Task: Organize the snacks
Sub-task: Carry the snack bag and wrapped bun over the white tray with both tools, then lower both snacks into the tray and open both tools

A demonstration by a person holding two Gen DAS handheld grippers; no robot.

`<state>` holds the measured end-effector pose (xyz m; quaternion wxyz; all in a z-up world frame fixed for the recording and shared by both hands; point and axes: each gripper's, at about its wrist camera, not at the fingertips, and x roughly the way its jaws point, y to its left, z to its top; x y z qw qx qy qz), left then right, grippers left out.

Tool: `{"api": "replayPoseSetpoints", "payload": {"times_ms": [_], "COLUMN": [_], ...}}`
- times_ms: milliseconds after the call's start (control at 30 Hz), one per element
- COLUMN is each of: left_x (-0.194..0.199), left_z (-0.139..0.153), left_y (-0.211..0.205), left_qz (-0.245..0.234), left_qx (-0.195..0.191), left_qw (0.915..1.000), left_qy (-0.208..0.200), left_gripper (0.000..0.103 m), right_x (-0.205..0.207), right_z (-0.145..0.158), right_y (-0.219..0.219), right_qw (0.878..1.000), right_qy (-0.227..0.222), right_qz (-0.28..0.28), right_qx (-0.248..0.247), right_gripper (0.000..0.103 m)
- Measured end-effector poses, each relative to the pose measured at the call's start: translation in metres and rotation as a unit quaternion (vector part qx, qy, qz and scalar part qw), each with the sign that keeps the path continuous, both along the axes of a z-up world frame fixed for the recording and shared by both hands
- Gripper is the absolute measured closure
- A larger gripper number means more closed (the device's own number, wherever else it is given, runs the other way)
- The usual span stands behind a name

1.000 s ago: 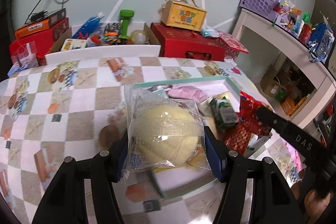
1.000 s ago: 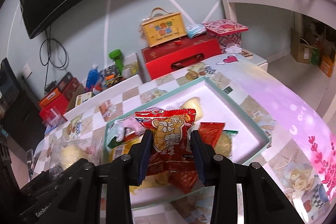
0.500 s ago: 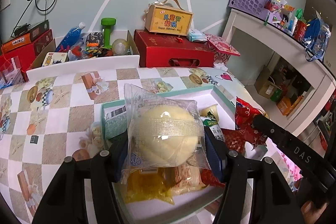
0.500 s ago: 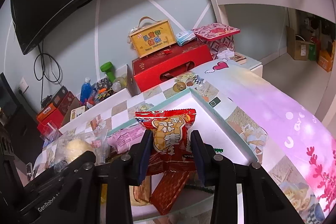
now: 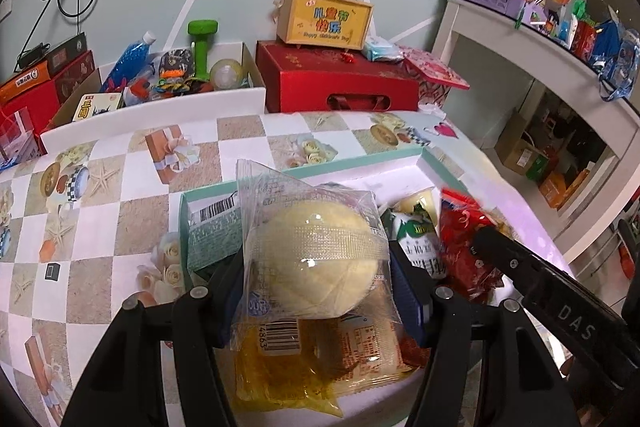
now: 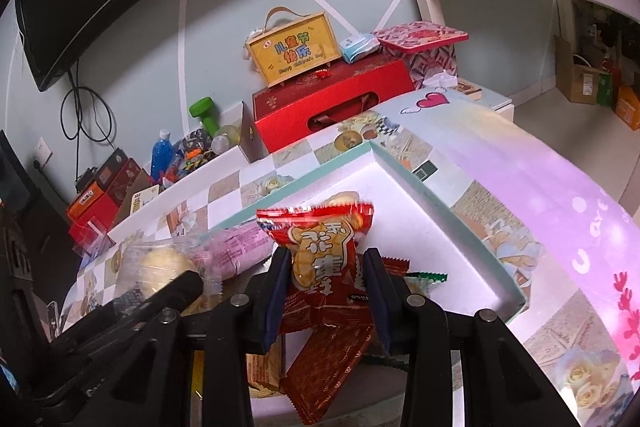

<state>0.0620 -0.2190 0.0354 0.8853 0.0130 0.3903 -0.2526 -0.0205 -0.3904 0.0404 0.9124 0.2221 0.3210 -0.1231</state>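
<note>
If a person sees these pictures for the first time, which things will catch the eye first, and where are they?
First is the pale round bun in clear wrap, held in the left hand-held gripper above the teal-rimmed tray. Next is the red snack packet clamped in the right hand-held gripper over the same tray. Behind, a yellow box with a handle sits on a red gift box.

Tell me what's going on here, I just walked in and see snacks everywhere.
A person with a gripper in each hand is sorting snacks into a shallow white box on the table. The left gripper is shut on a round bun in a clear wrapper, held above other packets in the box. The right gripper is shut on a red snack packet, also held over the box. Neither has been let go yet.
</note>
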Motion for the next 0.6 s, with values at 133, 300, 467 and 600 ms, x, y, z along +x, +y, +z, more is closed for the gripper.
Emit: {"api": "replayPoseSetpoints", "payload": {"times_ms": [133,300,467,600], "left_x": [0.001,0.004,0.004,0.004], "left_z": [-0.006,-0.011,-0.011,-0.008], "left_y": [-0.006,-0.011,-0.013,-0.01], "left_qz": [-0.007,-0.011,-0.007,-0.005], "left_qx": [0.007,0.012,0.015,0.021], "left_qw": [0.9999,0.9998,0.9998,0.9997], "left_qy": [0.003,0.009,0.013,0.014], "left_gripper": [0.038,0.038,0.036,0.031], "right_x": [0.005,0.005,0.005,0.003], "right_z": [-0.008,-0.01,-0.008,-0.006], "right_y": [0.003,0.002,0.003,0.003], "right_qw": [1.0,1.0,1.0,1.0], "right_qy": [0.008,0.008,0.008,0.01], "right_qz": [0.009,0.009,0.011,0.011], "right_qx": [0.005,0.01,0.009,0.004], "right_gripper": [0.063,0.064,0.063,0.063]}}
